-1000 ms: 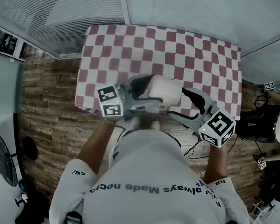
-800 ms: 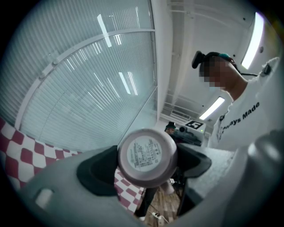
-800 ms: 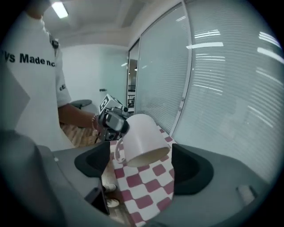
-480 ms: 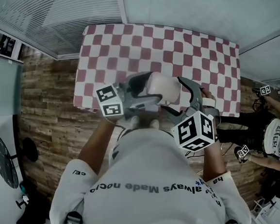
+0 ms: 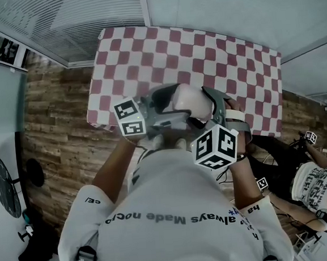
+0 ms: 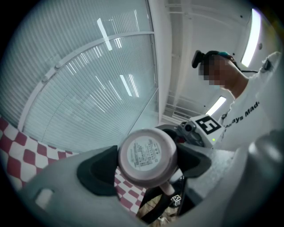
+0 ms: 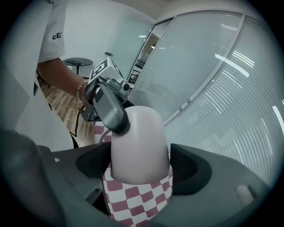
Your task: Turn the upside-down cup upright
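Cup (image 5: 190,103) is in the air, over the near edge of the table (image 5: 145,49) with the red and white checked cloth. It does not touch the cloth. It is pale pink and lies about on its side, not upright.

Left gripper (image 6: 148,164) is closed on the cup. In the left gripper view the round bottom of the cup, with a printed label, faces the camera. One black pad (image 6: 101,170) presses on the left of the cup and the other pad on the right, so this gripper carries it. A thin handle shows under the cup.

Right gripper (image 7: 142,166) comes from the other side, and its marker cube (image 5: 215,146) is near the person's body. Its jaws are very wide and have just been closing a little. The cup stands between them. In the right gripper view each pad is just beside a side wall of the cup, and I see no clear press there, so this gripper does not grip yet. One finger of the left gripper lies against the far end of the cup in that view
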A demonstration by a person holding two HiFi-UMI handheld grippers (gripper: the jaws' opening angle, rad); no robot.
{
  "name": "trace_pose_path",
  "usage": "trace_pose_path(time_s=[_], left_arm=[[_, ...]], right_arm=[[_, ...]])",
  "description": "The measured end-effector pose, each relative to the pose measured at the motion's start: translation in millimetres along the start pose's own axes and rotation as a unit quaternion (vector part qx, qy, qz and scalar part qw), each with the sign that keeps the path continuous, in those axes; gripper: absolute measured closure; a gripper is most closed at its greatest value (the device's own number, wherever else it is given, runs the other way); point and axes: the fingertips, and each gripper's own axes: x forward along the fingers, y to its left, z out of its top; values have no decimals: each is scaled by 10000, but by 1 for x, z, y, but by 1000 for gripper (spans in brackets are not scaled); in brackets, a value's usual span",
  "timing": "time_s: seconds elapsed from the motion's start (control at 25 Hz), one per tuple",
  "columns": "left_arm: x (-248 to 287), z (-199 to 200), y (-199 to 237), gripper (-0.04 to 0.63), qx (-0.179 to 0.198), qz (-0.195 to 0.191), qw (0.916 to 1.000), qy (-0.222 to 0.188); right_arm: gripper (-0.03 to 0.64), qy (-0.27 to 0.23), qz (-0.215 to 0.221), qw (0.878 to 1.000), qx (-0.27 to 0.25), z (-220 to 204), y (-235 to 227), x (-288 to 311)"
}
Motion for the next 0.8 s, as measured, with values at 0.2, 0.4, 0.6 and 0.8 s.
trace_pose_path(time_s=[0.2,0.4,0.6,0.8], left_arm=[[-2,-4,3,183,46,48,10000,47],[-2,-3,5,184,105,89,9999,32],[-3,2,2,183,230,148,9996,10],[-4,9,1,184,308,196,9993,-74]], right_arm=[[212,-33,-49,10000,-26,-1,3,6],[213,-113,-91,9999,12,0,2,7],[215,-360,-170,9989,243,4,1,5],[215,-661,-206,9956,625,8,0,4]])
